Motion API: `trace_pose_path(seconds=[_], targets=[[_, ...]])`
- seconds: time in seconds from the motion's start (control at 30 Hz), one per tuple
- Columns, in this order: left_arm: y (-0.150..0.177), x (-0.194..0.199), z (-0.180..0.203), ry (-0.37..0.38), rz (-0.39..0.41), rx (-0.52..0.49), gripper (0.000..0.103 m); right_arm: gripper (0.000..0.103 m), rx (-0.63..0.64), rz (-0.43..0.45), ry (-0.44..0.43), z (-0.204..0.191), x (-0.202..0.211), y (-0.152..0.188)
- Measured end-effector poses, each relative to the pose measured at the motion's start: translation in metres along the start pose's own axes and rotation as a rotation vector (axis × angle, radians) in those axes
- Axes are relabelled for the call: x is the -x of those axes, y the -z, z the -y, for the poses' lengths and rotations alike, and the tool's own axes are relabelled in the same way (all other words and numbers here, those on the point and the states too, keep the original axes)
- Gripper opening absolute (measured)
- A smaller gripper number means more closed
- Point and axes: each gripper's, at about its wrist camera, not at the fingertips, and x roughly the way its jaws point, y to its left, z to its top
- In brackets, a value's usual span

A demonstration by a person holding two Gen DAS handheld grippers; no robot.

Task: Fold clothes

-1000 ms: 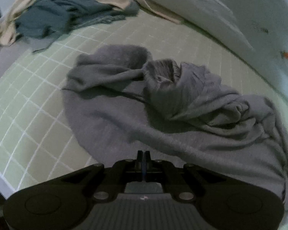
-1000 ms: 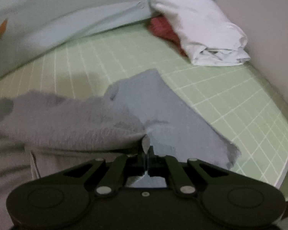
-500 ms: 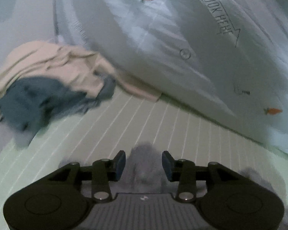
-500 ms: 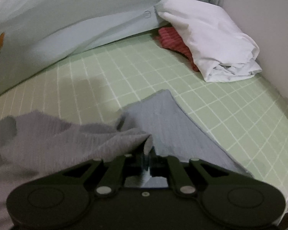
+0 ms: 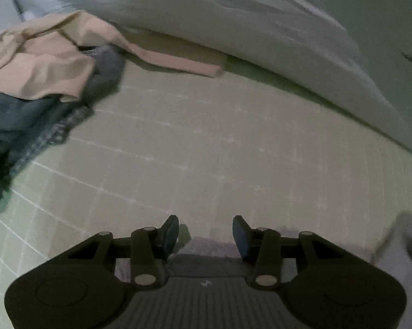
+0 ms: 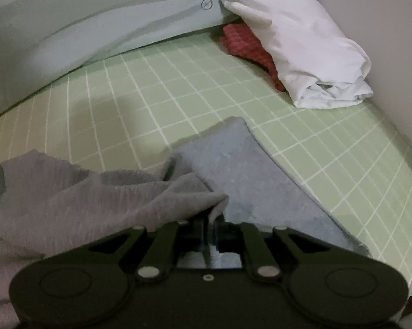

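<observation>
The grey ribbed garment [image 6: 76, 192] is bunched into soft folds, one corner pinched in the right gripper [image 6: 210, 229], whose jaws are pressed together on it. From there it trails off to the left of those jaws, while a flatter blue-grey part [image 6: 249, 181] lies straight ahead of them on the green grid mat [image 6: 162, 82]. The left gripper [image 5: 205, 233] has its jaws spread wide with nothing between them; only a bit of grey cloth [image 5: 403, 249] shows, off to the right of them (pretty blurry view).

Counts: two grippers, one grey garment, one pile of two ahead-left of the left jaws, a beige garment [image 5: 38, 65] over a dark blue one [image 5: 27, 120]. One white folded piece [image 6: 299, 46] sits on a red one [image 6: 249, 46], ahead-right of the right jaws.

A second ago the left jaws were shut on the grey garment; now they've let go and swung clear.
</observation>
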Motion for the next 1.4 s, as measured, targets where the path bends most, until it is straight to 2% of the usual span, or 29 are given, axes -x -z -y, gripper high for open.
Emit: trace_pose_path(seconds=[0.2, 0.33, 0.6, 0.63, 0.67, 0.77, 0.87, 0.97, 1.03, 1.1, 1.13, 1.17, 1.2, 1.23, 1.27, 1.37, 1.4], targets=[[0.05, 0.025, 0.02, 0.092, 0.019, -0.105, 0.051, 0.01, 0.003, -0.024, -0.005, -0.002, -0.003, 0.002], [0.07, 0.028, 0.035, 0.111, 0.009, -0.169, 0.055, 0.01, 0.022, -0.02, -0.006, -0.004, -0.003, 0.003], [0.075, 0.032, 0.035, 0.119, 0.009, -0.188, 0.054, 0.01, 0.055, -0.01, -0.013, -0.003, -0.003, 0.005], [0.075, 0.032, 0.033, 0.12, 0.015, -0.181, 0.047, 0.01, 0.054, -0.008, -0.013, -0.003, -0.003, 0.005], [0.075, 0.034, 0.032, 0.117, 0.022, -0.167, 0.032, 0.01, 0.055, -0.007, -0.014, -0.003, -0.003, 0.006], [0.07, 0.039, 0.025, 0.113, 0.047, -0.136, 0.017, 0.01, 0.06, -0.002, -0.012, -0.003, -0.003, 0.006], [0.055, 0.05, 0.014, 0.075, 0.121, -0.11, 0.014, 0.011, 0.064, 0.003, -0.011, -0.004, -0.004, 0.007], [0.026, 0.069, -0.005, 0.008, 0.258, -0.062, 0.014, 0.009, 0.067, 0.017, -0.005, -0.004, -0.002, 0.006], [0.0, 0.082, -0.021, -0.051, 0.39, 0.008, 0.013, 0.008, 0.054, 0.031, -0.001, -0.002, 0.0, 0.005], [-0.022, 0.092, -0.034, -0.109, 0.512, 0.075, 0.019, 0.008, 0.029, 0.047, 0.002, 0.0, 0.002, 0.001], [-0.033, 0.096, -0.041, -0.129, 0.549, 0.115, 0.026, 0.008, 0.02, 0.059, 0.005, 0.0, 0.004, 0.0], [-0.041, 0.098, -0.046, -0.141, 0.565, 0.149, 0.044, 0.008, 0.013, 0.07, 0.008, 0.0, 0.005, -0.002], [-0.045, 0.099, -0.05, -0.14, 0.563, 0.171, 0.052, 0.008, 0.014, 0.079, 0.01, -0.001, 0.006, -0.004], [-0.044, 0.099, -0.054, -0.135, 0.563, 0.181, 0.068, 0.008, 0.016, 0.088, 0.011, -0.002, 0.008, -0.005], [-0.04, 0.099, -0.057, -0.129, 0.562, 0.187, 0.076, 0.008, 0.021, 0.094, 0.014, -0.002, 0.009, -0.006], [-0.013, 0.095, -0.072, -0.145, 0.498, 0.213, 0.082, 0.013, 0.02, 0.101, 0.016, -0.002, 0.013, -0.005], [0.0, 0.092, -0.079, -0.158, 0.464, 0.24, 0.082, 0.02, 0.017, 0.1, 0.016, -0.002, 0.014, -0.004]])
